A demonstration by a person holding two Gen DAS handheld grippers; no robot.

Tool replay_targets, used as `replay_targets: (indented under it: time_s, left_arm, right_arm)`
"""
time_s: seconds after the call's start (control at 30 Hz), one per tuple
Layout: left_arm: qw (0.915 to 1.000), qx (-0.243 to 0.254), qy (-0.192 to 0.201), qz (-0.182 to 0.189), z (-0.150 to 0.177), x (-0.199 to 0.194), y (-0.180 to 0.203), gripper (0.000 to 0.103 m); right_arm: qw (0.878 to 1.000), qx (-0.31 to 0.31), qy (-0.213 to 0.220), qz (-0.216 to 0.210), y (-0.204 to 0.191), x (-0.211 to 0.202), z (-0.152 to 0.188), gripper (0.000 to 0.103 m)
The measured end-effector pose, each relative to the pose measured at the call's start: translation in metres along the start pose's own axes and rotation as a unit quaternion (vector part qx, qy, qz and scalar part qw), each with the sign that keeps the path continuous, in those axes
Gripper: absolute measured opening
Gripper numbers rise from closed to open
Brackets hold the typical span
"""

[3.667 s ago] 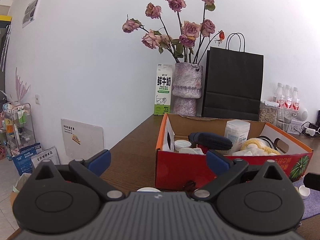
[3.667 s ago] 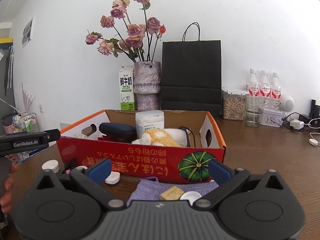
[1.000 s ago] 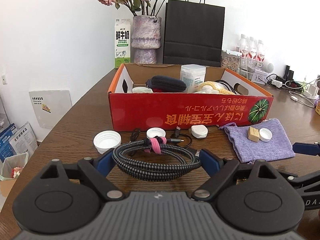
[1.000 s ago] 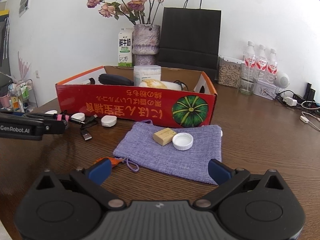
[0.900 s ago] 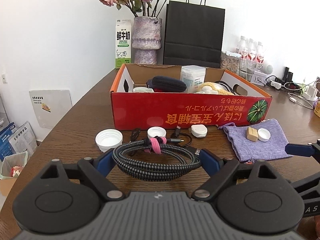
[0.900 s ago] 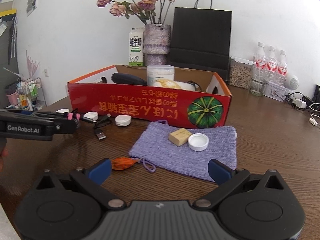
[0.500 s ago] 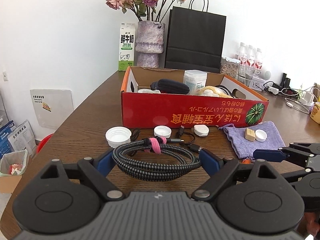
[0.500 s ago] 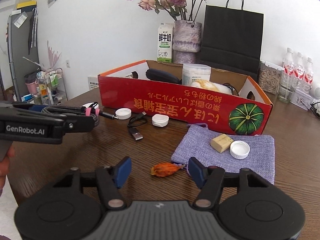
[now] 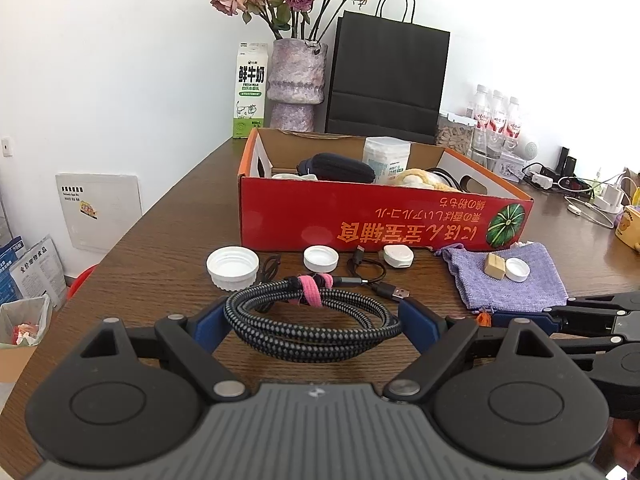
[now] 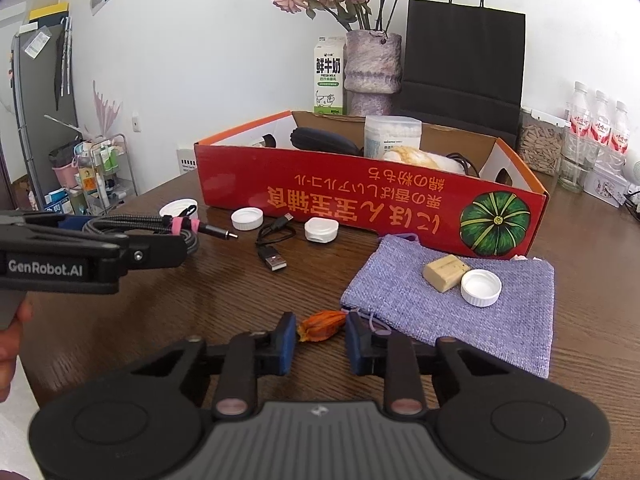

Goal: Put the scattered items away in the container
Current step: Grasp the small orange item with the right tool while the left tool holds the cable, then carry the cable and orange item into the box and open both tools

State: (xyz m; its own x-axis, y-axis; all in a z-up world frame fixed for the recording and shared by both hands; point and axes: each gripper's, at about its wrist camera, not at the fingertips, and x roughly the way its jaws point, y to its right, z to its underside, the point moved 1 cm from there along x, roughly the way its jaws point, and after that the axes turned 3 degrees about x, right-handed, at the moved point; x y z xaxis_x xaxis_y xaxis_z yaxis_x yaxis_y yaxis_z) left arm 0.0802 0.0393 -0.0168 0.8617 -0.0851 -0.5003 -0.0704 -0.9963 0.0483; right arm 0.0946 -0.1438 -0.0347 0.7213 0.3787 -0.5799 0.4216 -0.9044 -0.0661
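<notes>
I see a wide brown wooden counter [image 9: 168,240] carrying everything. On it, far from me, sits a long red cardboard box [image 9: 380,220] with a green pumpkin print at its right end; its long side runs left to right, and it already holds a dark pouch, a white tub and a yellow-white soft thing.

In front of the box's right end lies a flat purple cloth pouch [image 10: 460,312], with a tan block [image 10: 446,267] and a white cap [image 10: 481,288] resting on it, touching each other.

My left gripper [image 9: 314,318] pinches a coiled black braided cable [image 9: 312,324] bound by a pink strap; the coil's long axis runs left to right between the blue fingers, and in the right wrist view its plug end points right, toward the box.

Loose on the counter near the box lie a large white lid [image 9: 232,266], a smaller white cap [image 9: 321,259], a thin black cord [image 10: 276,242] and a small white case [image 10: 321,230].

My right gripper [image 10: 320,340] is nearly pressed together around a small orange dried flower bud [image 10: 322,326], just beside the purple pouch's near left corner. The bud lies across the gap; I cannot tell whether both fingers touch it.
</notes>
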Motion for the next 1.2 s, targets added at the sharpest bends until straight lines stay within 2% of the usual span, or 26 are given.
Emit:
replay_targets:
  time_s: [0.07,0.23,0.33,0.7,1.0,1.2]
  left_arm:
    - [1.0,0.001,0.001,0.0,0.0,-0.001,0.001,0.09]
    - [1.0,0.002,0.002,0.003,0.0,-0.001,0.003,0.09]
    - [1.0,0.002,0.003,0.004,0.001,-0.003,0.003,0.09]
    - [0.9998,0.004,0.017,0.008,-0.002,-0.012,0.005,0.09]
    - [0.9973,0.011,0.071,0.016,-0.027,-0.023,0.014,0.09]
    - [0.9936,0.002,0.113,0.006,-0.06,-0.011,0.015,0.09]
  right_arm:
    - [1.0,0.002,0.0,-0.002,0.001,-0.002,0.001,0.017]
    - [1.0,0.004,0.002,-0.002,0.002,-0.007,0.004,0.015]
    - [1.0,0.006,0.007,-0.002,0.003,-0.013,0.005,0.009]
    - [0.999,0.006,0.036,-0.005,0.007,-0.036,0.003,0.006]
    - [0.996,0.008,0.092,0.007,0.016,-0.05,-0.025,0.006]
    - [0.99,0.018,0.136,0.021,0.029,-0.047,-0.058,0.006]
